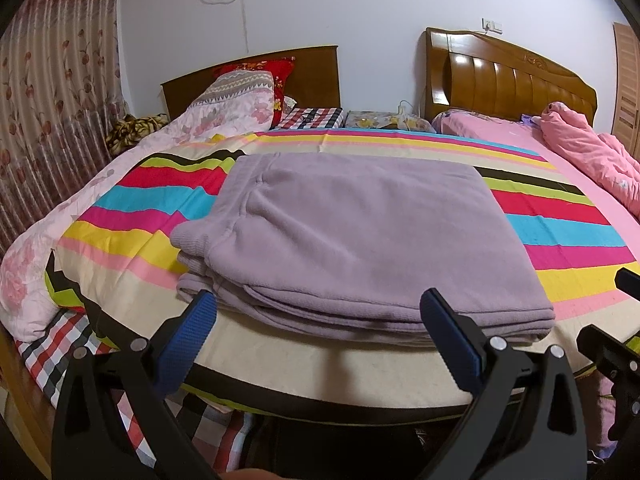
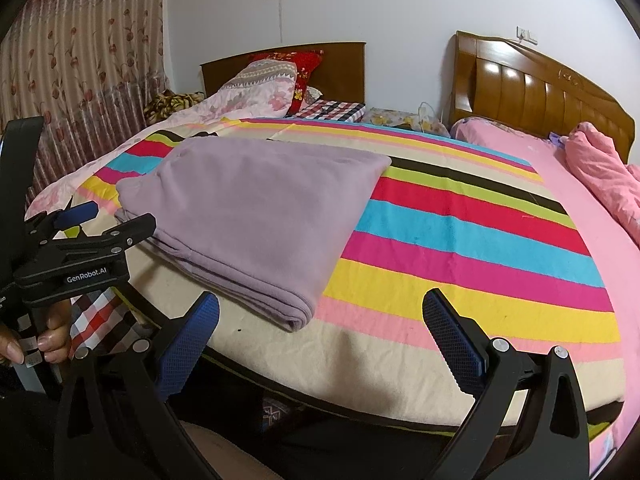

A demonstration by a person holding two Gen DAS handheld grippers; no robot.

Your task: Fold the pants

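We see the pants (image 1: 352,240) lying as a lilac, many-layered rectangle in the middle of the left wrist view, resting on the striped quilt (image 1: 560,216) that covers the bed. In the right wrist view the same bundle sits left of centre, with its rounded folded corner pointing toward the bottom of the frame.

Our left gripper (image 1: 316,312) has its jaws spread wide and holds nothing; the blue pads sit just below the near edge of the stack, one toward each end of that edge. Our right gripper (image 2: 320,312) is equally wide open and empty, hovering over bare quilt with its left pad just beside the pants' lower corner.

We judge the fabric to be a soft, thick fleece or knit: light, limp, with no stiffness of its own, and grippy rather than slick. The stacked edges at the bottom of the left wrist view look loose, so a pinch on the top layer alone would likely peel the stack apart. If another fold or a lift is wanted, we would take all layers together at the two near corners, where the folded edge keeps them aligned. The folding looks nearly or fully complete.
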